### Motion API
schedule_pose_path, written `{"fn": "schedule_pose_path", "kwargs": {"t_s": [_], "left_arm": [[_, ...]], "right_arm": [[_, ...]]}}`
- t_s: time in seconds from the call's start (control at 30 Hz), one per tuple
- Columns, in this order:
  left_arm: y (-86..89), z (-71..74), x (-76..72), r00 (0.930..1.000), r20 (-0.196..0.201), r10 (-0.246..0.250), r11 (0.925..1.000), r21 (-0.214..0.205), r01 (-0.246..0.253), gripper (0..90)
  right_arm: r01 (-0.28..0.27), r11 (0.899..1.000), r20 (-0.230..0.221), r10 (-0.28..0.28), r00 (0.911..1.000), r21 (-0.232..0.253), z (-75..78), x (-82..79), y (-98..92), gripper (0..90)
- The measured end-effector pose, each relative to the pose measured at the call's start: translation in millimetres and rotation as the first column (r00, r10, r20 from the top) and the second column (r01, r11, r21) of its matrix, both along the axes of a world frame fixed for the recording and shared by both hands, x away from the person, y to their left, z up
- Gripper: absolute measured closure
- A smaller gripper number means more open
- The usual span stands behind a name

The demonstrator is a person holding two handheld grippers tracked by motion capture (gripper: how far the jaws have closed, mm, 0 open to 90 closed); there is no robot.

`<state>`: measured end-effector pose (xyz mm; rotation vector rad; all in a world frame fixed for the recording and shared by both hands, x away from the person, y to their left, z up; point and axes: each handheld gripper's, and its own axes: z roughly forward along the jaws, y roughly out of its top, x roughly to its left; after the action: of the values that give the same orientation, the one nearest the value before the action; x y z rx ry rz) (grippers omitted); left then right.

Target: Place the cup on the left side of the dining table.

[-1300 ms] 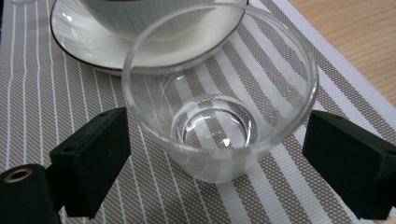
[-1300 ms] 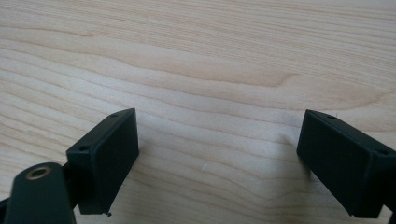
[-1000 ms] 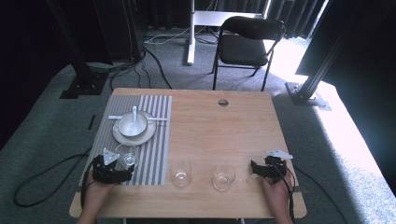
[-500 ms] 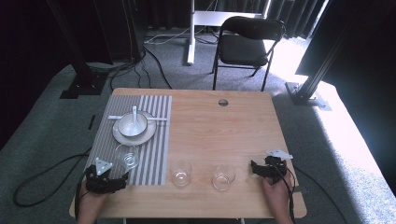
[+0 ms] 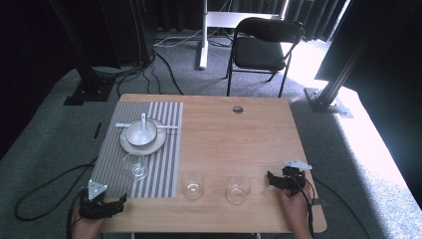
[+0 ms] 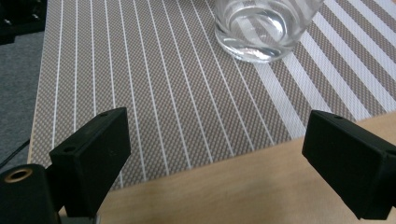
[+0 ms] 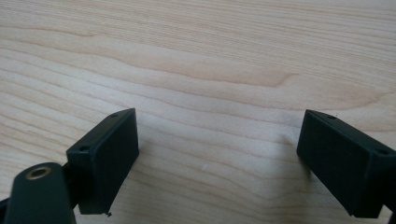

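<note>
A clear empty glass (image 5: 135,167) (image 6: 265,28) stands on the striped placemat (image 5: 161,164) (image 6: 140,70) at the table's left. My left gripper (image 5: 116,202) (image 6: 217,135) rests near the front left corner, short of that glass, open with nothing between its jaws. Two more clear glasses (image 5: 192,184) (image 5: 238,189) stand side by side on the bare wood near the front edge. My right gripper (image 5: 272,178) (image 7: 217,126) sits to the right of them, open over plain wood.
A white bowl (image 5: 141,132) with a spoon (image 5: 144,119) in it sits on a plate (image 5: 130,147) at the back of the placemat. The wooden table (image 5: 239,134) has a round cable hole (image 5: 238,109) near its far edge. A black chair (image 5: 261,50) stands behind it.
My left gripper has drawn back from the glass on the placemat toward the front edge, leaving the glass standing. The right gripper has not moved.
</note>
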<state>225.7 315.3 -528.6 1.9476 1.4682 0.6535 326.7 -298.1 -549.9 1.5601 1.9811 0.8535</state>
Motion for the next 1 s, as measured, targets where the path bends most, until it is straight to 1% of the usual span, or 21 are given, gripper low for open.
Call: {"fn": "schedule_pose_path", "kwargs": {"t_s": [0.13,0.2,0.27,0.4,0.5,0.67,0.7,0.8,0.93,0.97,1.0], "left_arm": [[4.1,-2.5,-7.6,1.0000,0.004,-0.005,0.9999,0.014,0.005,8.4],[5.9,-2.9,-10.6,1.0000,0.004,-0.004,1.0000,0.003,0.004,8.4],[7.7,-3.8,-14.2,0.9999,0.012,-0.002,1.0000,0.001,0.002,8.4],[9.7,-7.5,-19.6,1.0000,-0.006,-0.004,1.0000,0.007,0.004,8.4],[10.1,-8.4,-24.4,1.0000,-0.007,-0.003,0.9999,0.013,0.003,8.4],[16.2,-5.4,-32.2,0.9994,0.036,0.005,1.0000,0.006,-0.006,8.4],[17.7,-4.7,-34.2,0.9989,0.043,0.017,0.9998,0.006,-0.017,8.4],[20.6,-5.3,-38.2,0.9991,0.038,0.021,0.9998,-0.001,-0.021,8.4],[23.1,-7.1,-44.8,0.9993,0.031,0.022,0.9991,0.034,-0.023,8.4],[25.1,-7.3,-48.3,0.9989,0.031,0.034,0.9988,0.034,-0.035,8.4],[26.1,-7.4,-50.3,0.9988,0.034,0.036,0.9989,0.028,-0.037,8.4]], "right_arm": [[0.000,1.000,0.000,0.000,1.0000,0.000,0.0,-0.1,0.0,12.2],[0.001,1.000,0.001,-0.001,1.0000,0.001,0.0,-0.6,-0.2,12.2],[0.001,1.000,0.002,-0.001,1.0000,0.001,-0.1,-0.8,-0.3,12.2],[0.001,1.000,0.001,-0.001,1.0000,0.001,-0.1,-0.8,-0.3,12.2],[0.000,1.000,0.001,0.000,1.0000,0.001,-0.1,-1.1,-0.5,12.2],[-0.001,1.000,0.001,0.001,1.0000,-0.001,-0.1,-1.8,-0.9,12.2],[-0.001,1.000,0.001,0.001,1.0000,-0.001,-0.1,-1.9,-0.9,12.2],[0.001,1.000,0.000,-0.001,1.0000,0.000,0.0,-2.5,-1.0,12.2],[0.002,1.000,0.001,-0.002,1.0000,0.001,-0.1,-2.7,-1.0,12.2],[0.003,1.000,0.002,-0.003,1.0000,0.000,-0.1,-3.0,-1.1,12.2],[0.003,1.000,0.002,-0.003,1.0000,0.000,-0.1,-3.1,-1.1,12.2]]}}
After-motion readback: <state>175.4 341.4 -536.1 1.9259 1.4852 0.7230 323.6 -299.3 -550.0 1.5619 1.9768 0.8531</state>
